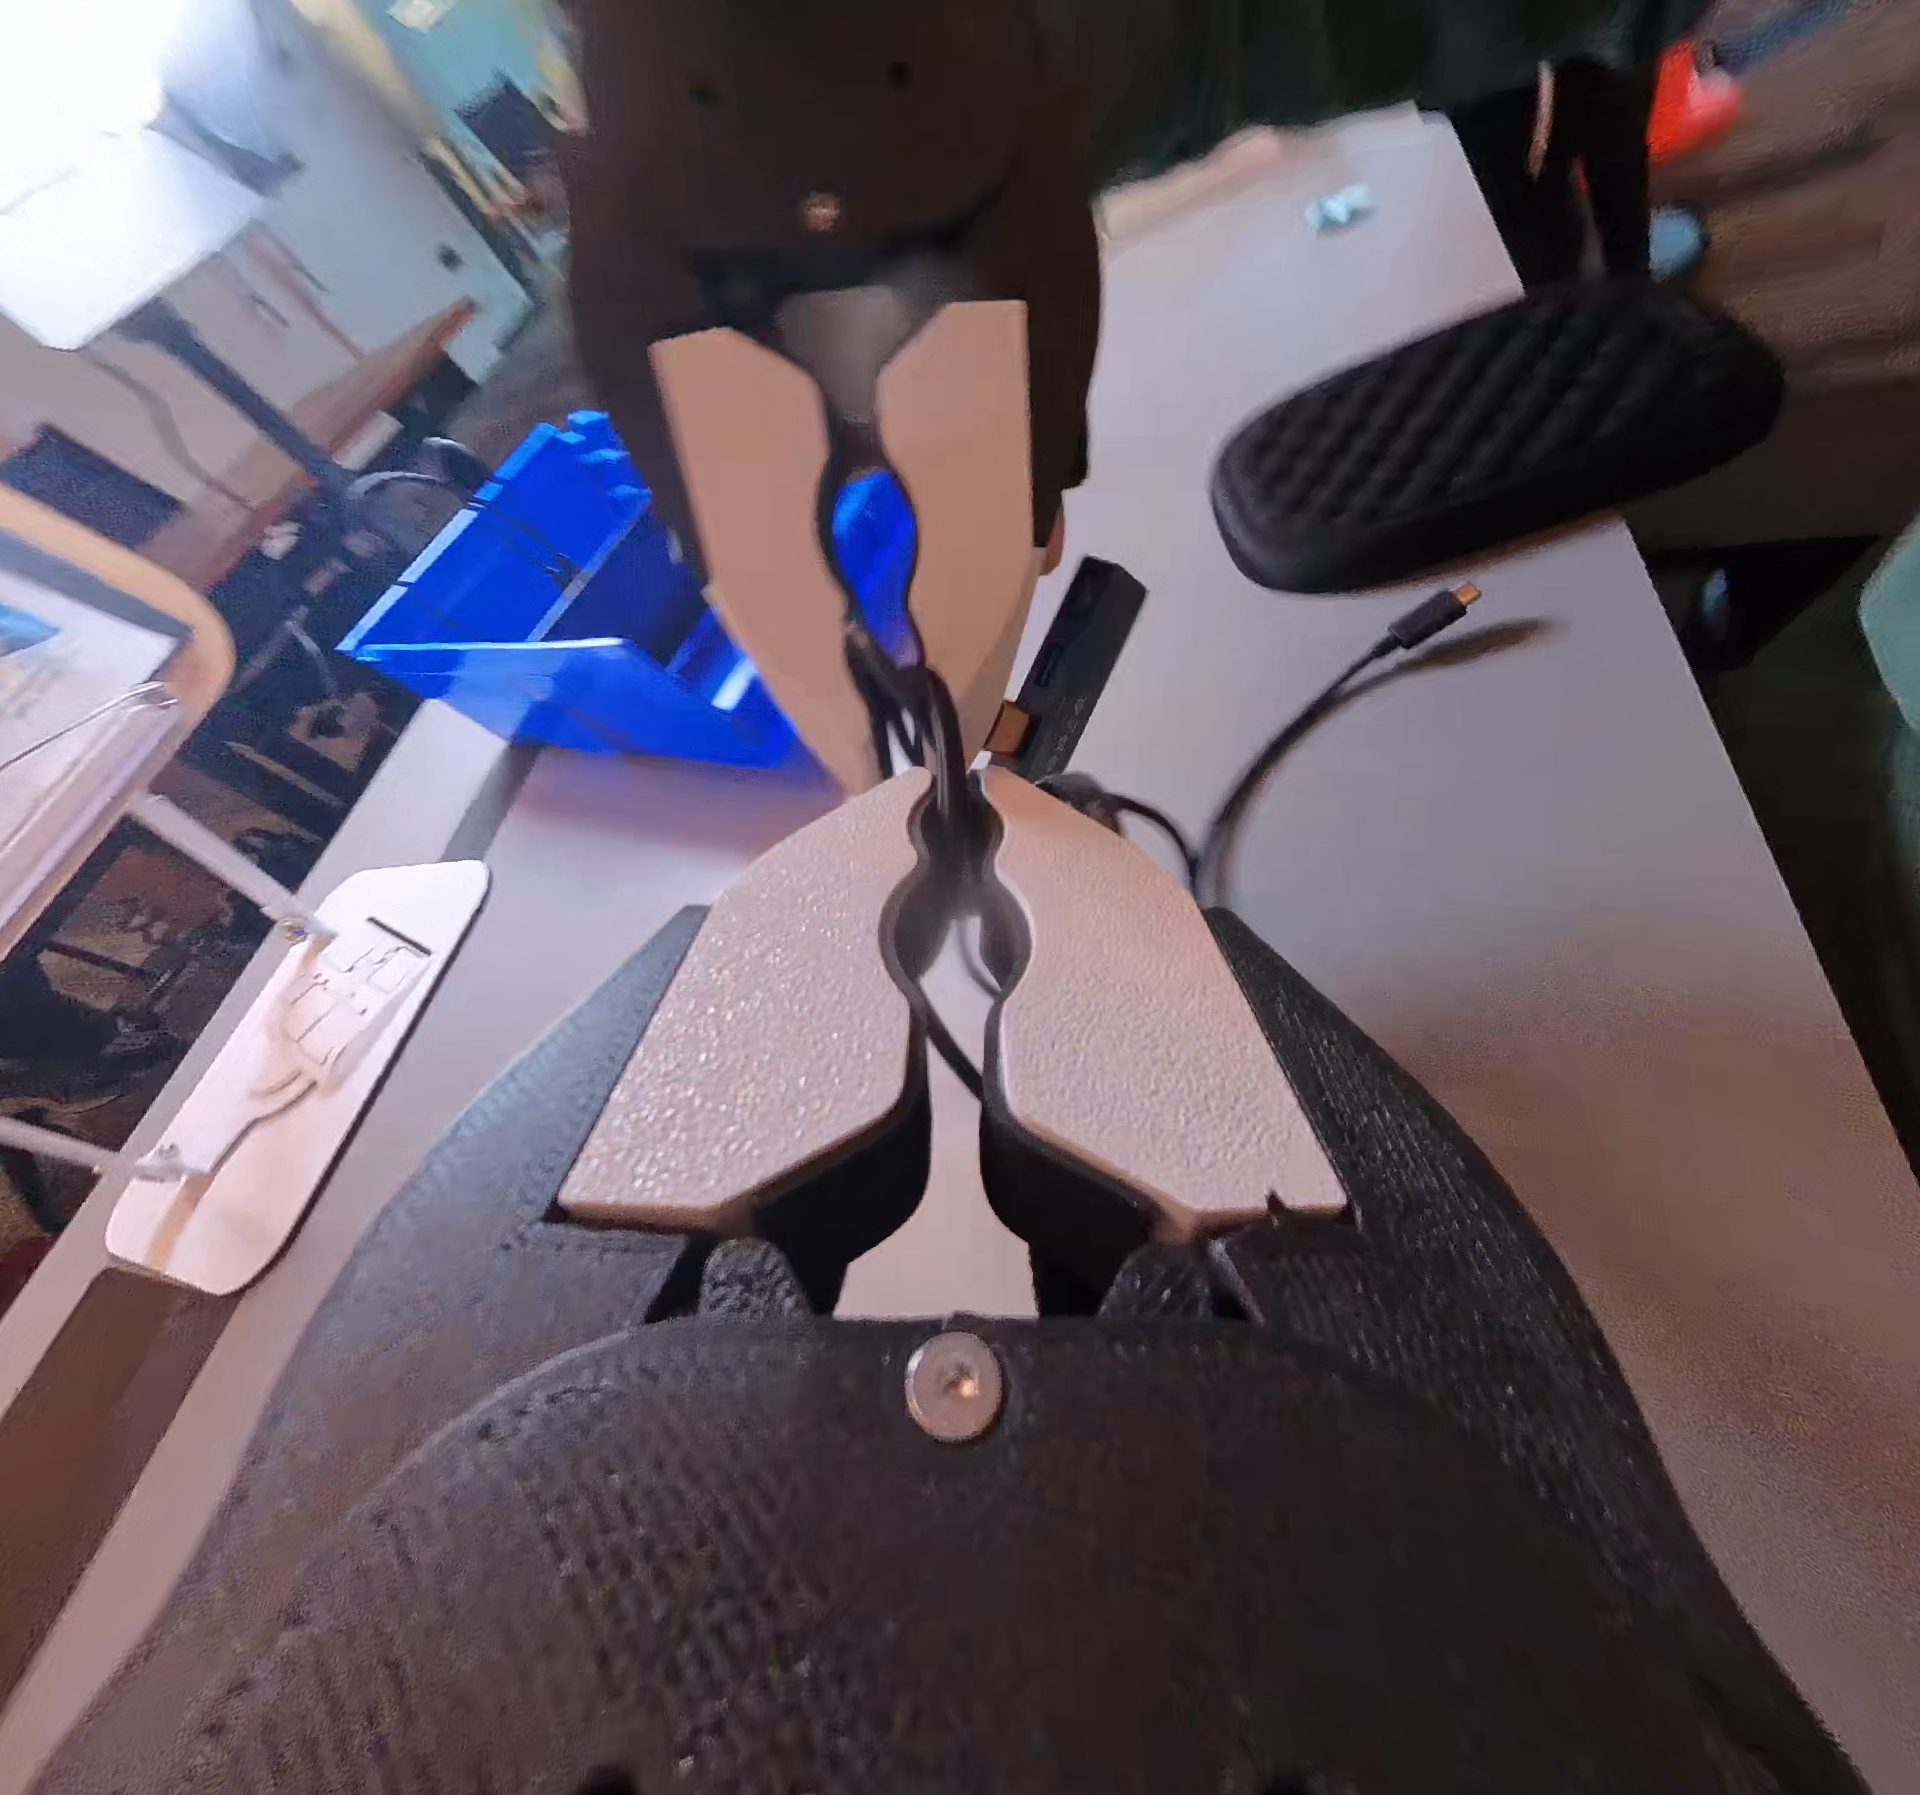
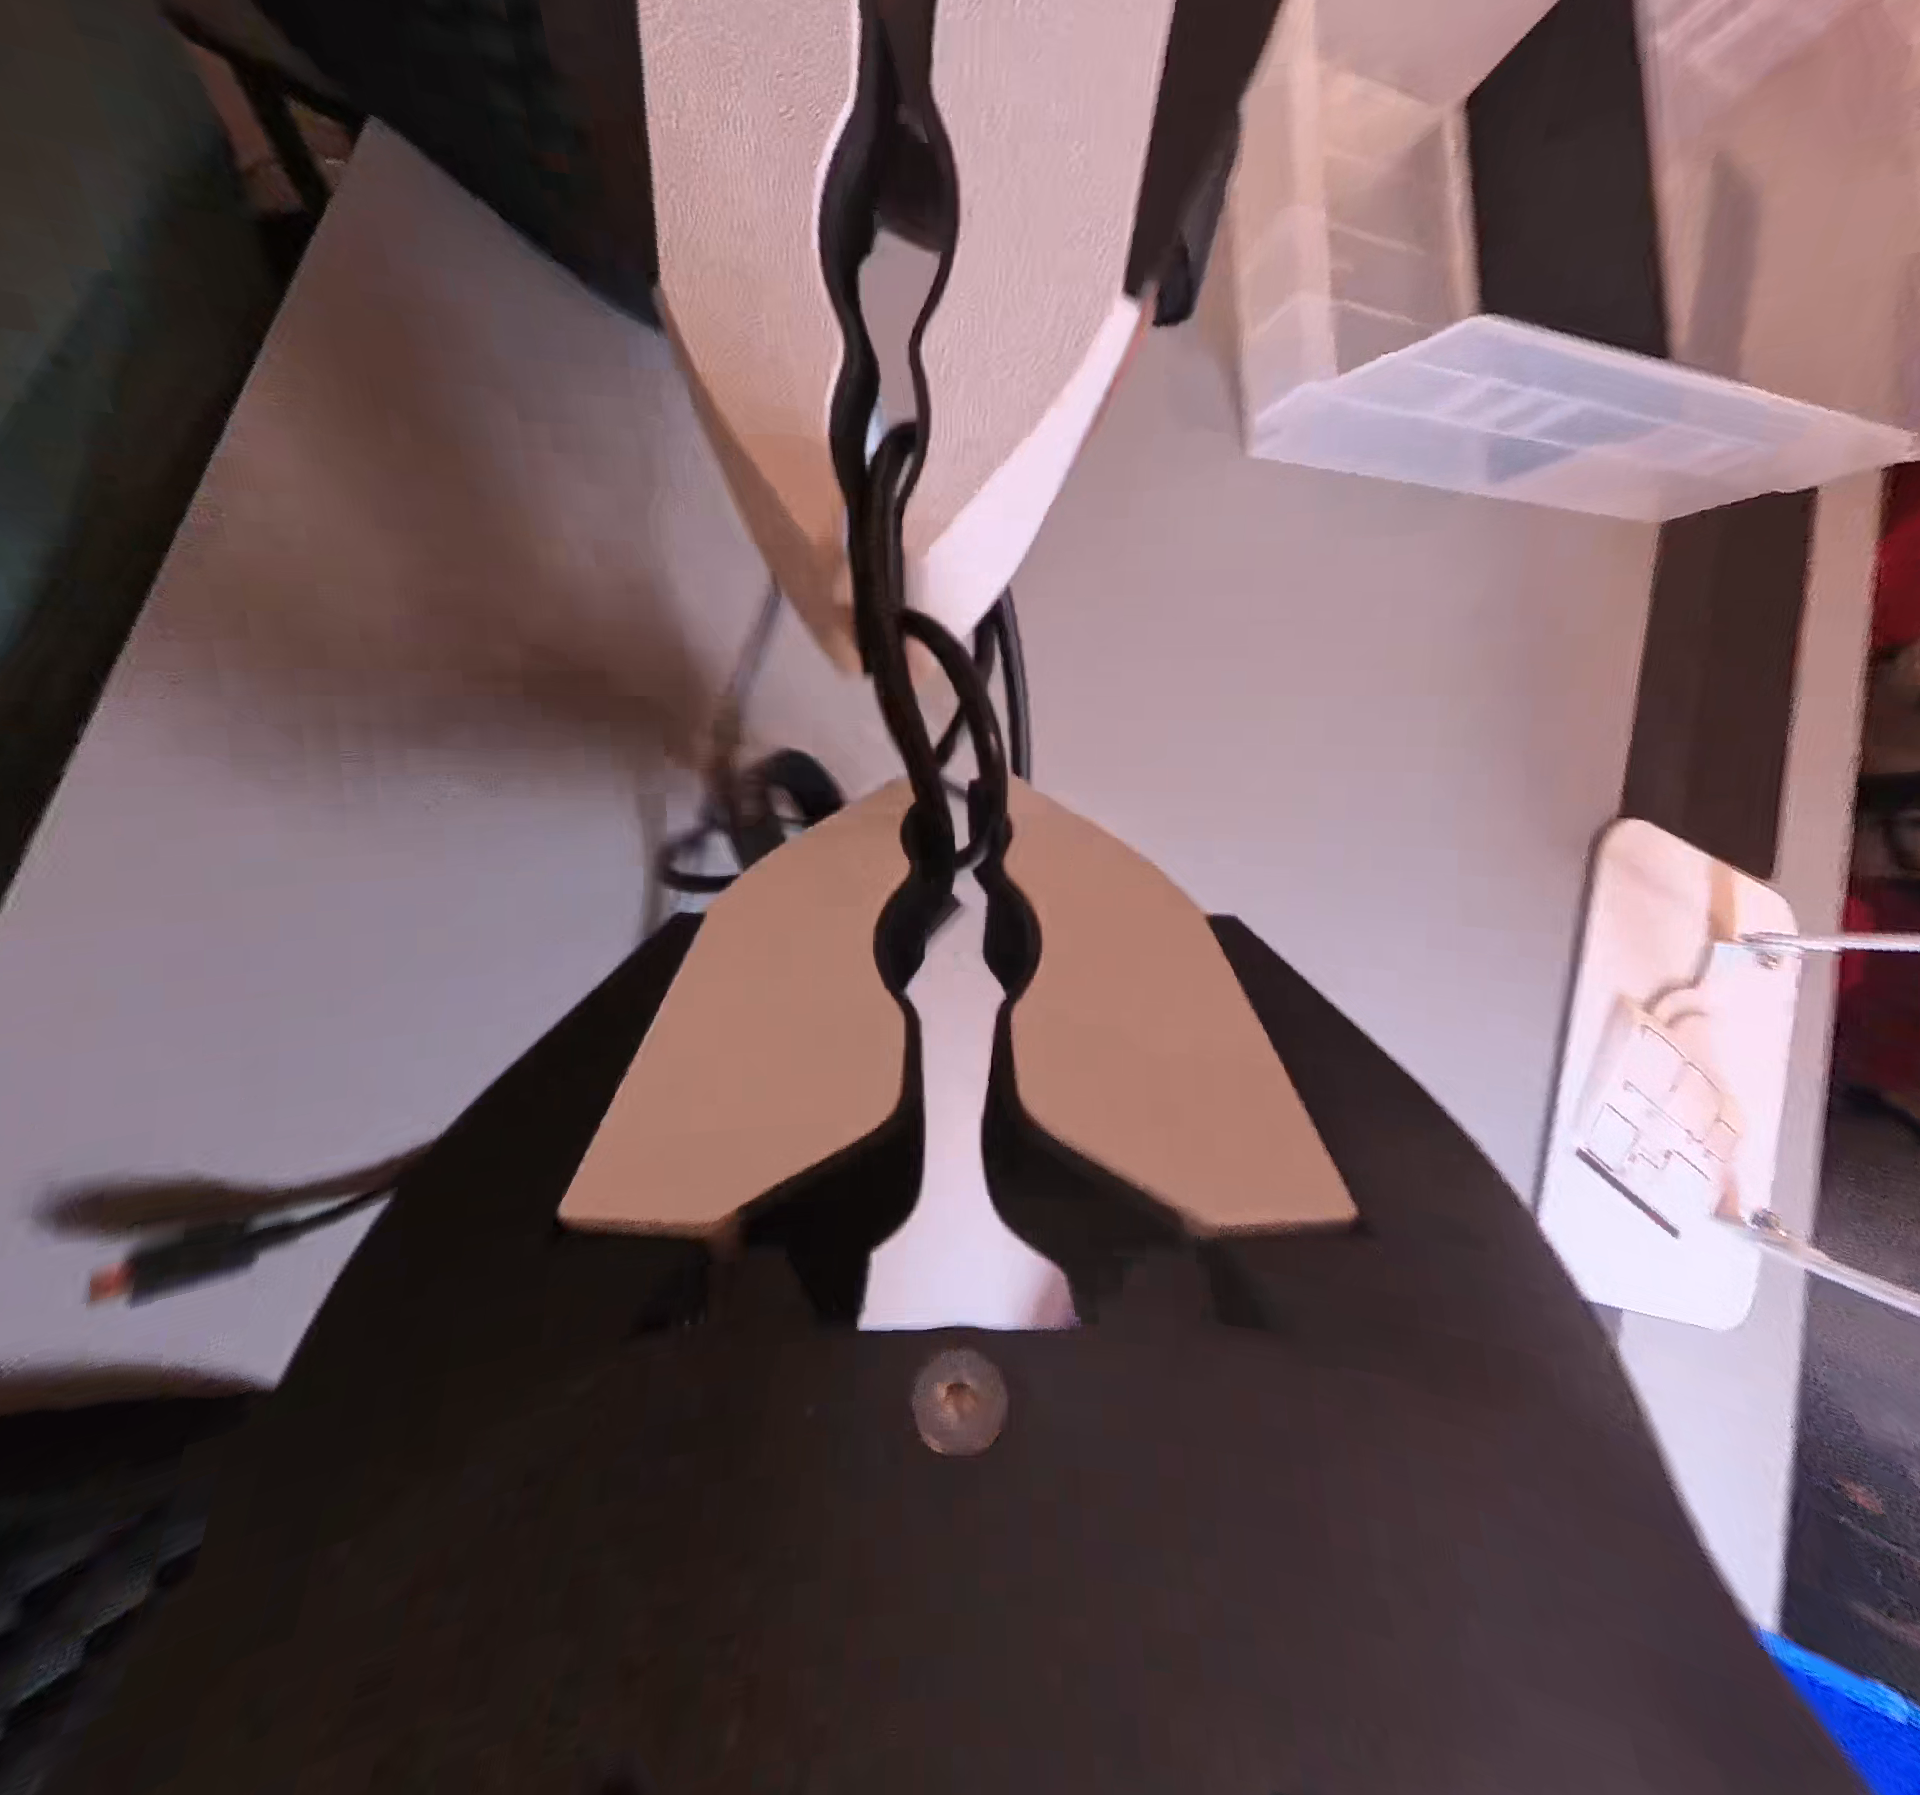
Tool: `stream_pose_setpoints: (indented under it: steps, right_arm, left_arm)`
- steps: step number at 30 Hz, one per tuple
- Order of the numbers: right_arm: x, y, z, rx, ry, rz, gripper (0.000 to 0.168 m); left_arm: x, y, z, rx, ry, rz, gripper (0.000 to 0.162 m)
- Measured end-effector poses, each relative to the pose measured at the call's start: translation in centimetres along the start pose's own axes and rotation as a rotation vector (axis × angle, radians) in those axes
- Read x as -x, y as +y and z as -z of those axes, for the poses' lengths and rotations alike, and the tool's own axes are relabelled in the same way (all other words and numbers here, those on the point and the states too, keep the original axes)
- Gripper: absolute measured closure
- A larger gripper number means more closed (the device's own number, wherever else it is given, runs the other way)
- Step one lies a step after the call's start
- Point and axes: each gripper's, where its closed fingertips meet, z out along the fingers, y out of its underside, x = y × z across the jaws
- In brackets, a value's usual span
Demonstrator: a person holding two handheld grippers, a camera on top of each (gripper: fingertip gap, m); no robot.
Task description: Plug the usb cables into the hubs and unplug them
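- Left gripper point(image 1: 951, 800), center of left view: jaws nearly together, pinching a bundle of black cable point(image 1: 940, 737) at the tips.
- Right gripper point(image 2: 951, 800), center of right view: jaws also nearly closed, gripping the same looped cable; seen from the left view it comes in from the top of frame, tips meeting the left's.
- Hub point(image 1: 1075, 675), black bar, sits on the table point(image 1: 1455, 1018) just behind the tips, center right of left view; a plug appears seated in its near end, too blurred to be sure.
- Loose plug point(image 1: 1439, 615) lies at right of left view, well apart from the hub, on no gripper.
- Risk: both grippers hold cable, not a plug body; pulling could drag the hub or strain the cord instead of unplugging.
- Risk: loops tangled between the 2 tips could snag or slip out; motion blur suggests fast movement, my guess.
- Risk: hub is not held down by either gripper, so it may slide.
- Around: black armrest point(image 1: 1496, 436) upper right, overhanging the table near the loose plug; blue bin point(image 1: 561, 644) left of center, beyond the table edge; white card point(image 1: 301, 1070) at lower left; clear organizer point(image 2: 1558, 415) upper right of right view.
- In the way: the 2 grippers crowd each other and hide the hub ports.
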Motion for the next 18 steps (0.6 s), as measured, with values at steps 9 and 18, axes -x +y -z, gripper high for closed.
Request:
stream_pose_setpoints:
  steps: [9,18]
  right_arm:
    - [-10.6,-0.5,14.9,-0.035,0.337,-0.213,0.163]
    - [-24.5,4.4,33.6,0.154,0.857,-0.367,0.163]
  left_arm:
    - [7.8,1.5,3.2,-0.290,-0.241,0.380,0.137]
    - [6.9,3.7,1.2,-0.214,-0.192,0.426,0.138]
